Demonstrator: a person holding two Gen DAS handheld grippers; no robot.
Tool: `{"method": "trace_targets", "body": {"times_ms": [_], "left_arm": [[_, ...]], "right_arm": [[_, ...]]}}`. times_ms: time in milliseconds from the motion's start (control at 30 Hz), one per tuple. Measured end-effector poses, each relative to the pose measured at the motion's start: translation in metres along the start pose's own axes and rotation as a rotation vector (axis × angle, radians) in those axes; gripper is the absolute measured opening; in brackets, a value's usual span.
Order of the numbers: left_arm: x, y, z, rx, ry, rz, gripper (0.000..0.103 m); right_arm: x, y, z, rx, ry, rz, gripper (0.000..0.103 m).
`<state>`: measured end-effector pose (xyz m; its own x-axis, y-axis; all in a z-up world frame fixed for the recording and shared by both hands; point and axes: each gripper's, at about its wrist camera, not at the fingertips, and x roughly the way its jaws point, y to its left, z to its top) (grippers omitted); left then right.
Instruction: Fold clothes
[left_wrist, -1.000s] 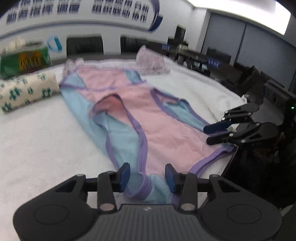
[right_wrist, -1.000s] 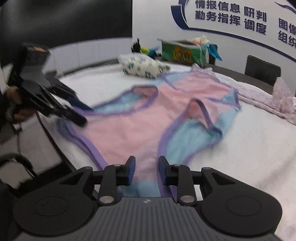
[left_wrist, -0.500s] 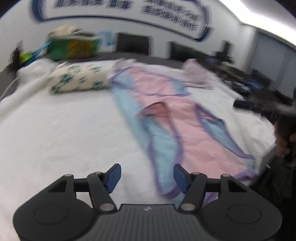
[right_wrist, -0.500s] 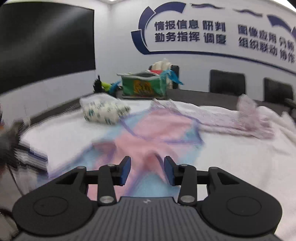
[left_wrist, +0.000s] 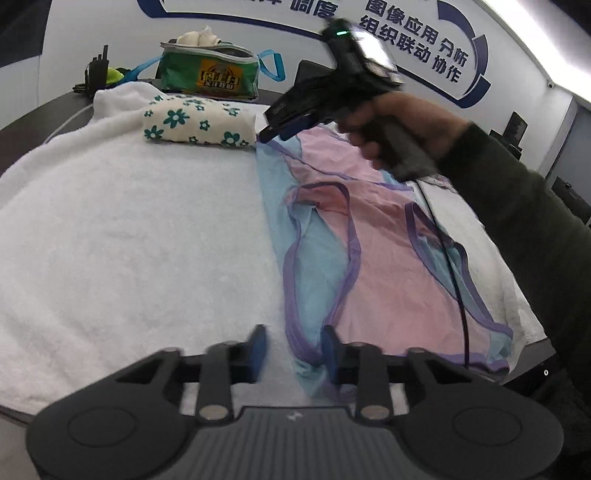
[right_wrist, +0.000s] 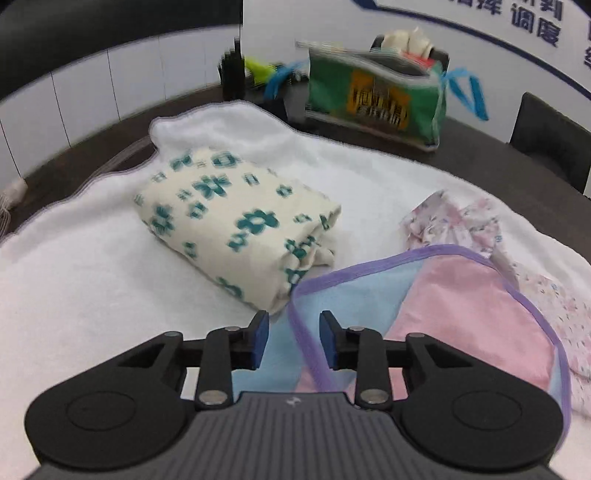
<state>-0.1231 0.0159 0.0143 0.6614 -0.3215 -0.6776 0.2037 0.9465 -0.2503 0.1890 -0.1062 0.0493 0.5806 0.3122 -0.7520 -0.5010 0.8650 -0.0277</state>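
Through my left wrist camera, my left gripper (left_wrist: 293, 349) sits low over the near edge of the white towel (left_wrist: 122, 236) that covers the table, its jaws closing around the purple-trimmed hem of the pink and blue garment (left_wrist: 373, 258), which runs between the pads; I cannot tell whether they press it yet. A second ago this gripper was wider and the garment lay more squarely ahead; now it stretches away to the right of centre, from the near edge up toward the folded flowered cloth (left_wrist: 197, 123). My right gripper (left_wrist: 273, 129), a second ago low at the right edge, is now raised in my hand (left_wrist: 399, 129) over the garment's far end, beside the flowered cloth. Behind stands a green bag (left_wrist: 214, 75) whose yellow label I cannot read; the wall carries blue Chinese characters, among them 图像应用, 分析 and 组织联动 协作. Through my right wrist camera, my right gripper (right_wrist: 293, 339) has left the garment's near hem and now hovers at its far corner, jaws closing with the purple edge of the pink and blue garment (right_wrist: 461, 306) between them, pads not visibly pressing. The flowered cloth (right_wrist: 236, 229) lies just beyond, a pale floral garment (right_wrist: 461, 225) to the right, the green bag (right_wrist: 373, 103) blurred at the table's far side.
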Motion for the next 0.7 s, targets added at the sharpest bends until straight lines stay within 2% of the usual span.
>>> {"method": "trace_targets", "body": {"times_ms": [33,67,167,267,400,467,533,567,633,700], "left_arm": [[0.001,0.000,0.001,0.001,-0.004,-0.002,0.006],[0.003,0.001,0.002,-0.003,-0.006,-0.014,0.004],[0.004,0.004,0.009,-0.012,-0.015,-0.054,0.002],[-0.001,-0.008,0.015,0.032,-0.035,-0.083,0.002],[-0.001,-0.044,0.023,0.109,-0.059,-0.160,0.002],[0.007,-0.068,0.024,0.151,-0.050,-0.226,0.004],[0.015,-0.085,0.021,0.174,-0.036,-0.320,0.016],[0.016,-0.088,0.021,0.184,-0.025,-0.365,0.023],[0.010,-0.083,0.020,0.193,-0.020,-0.445,0.028],[-0.002,-0.064,0.022,0.175,-0.059,-0.478,0.041]], "right_arm": [[0.008,-0.001,0.000,0.000,0.014,-0.009,0.020],[0.016,-0.002,-0.001,-0.001,0.028,-0.019,0.010],[0.006,-0.011,-0.008,0.016,-0.010,0.011,0.003],[-0.008,-0.022,-0.012,0.046,-0.059,0.043,0.002],[-0.047,-0.071,-0.023,0.178,-0.152,0.079,0.002],[-0.050,-0.098,-0.031,0.258,-0.146,0.053,0.002],[-0.046,-0.123,-0.046,0.353,-0.100,0.017,0.003],[-0.047,-0.130,-0.052,0.374,-0.091,0.000,0.005],[-0.049,-0.142,-0.065,0.412,-0.077,-0.033,0.011],[-0.058,-0.150,-0.073,0.423,-0.093,-0.045,0.040]]}}
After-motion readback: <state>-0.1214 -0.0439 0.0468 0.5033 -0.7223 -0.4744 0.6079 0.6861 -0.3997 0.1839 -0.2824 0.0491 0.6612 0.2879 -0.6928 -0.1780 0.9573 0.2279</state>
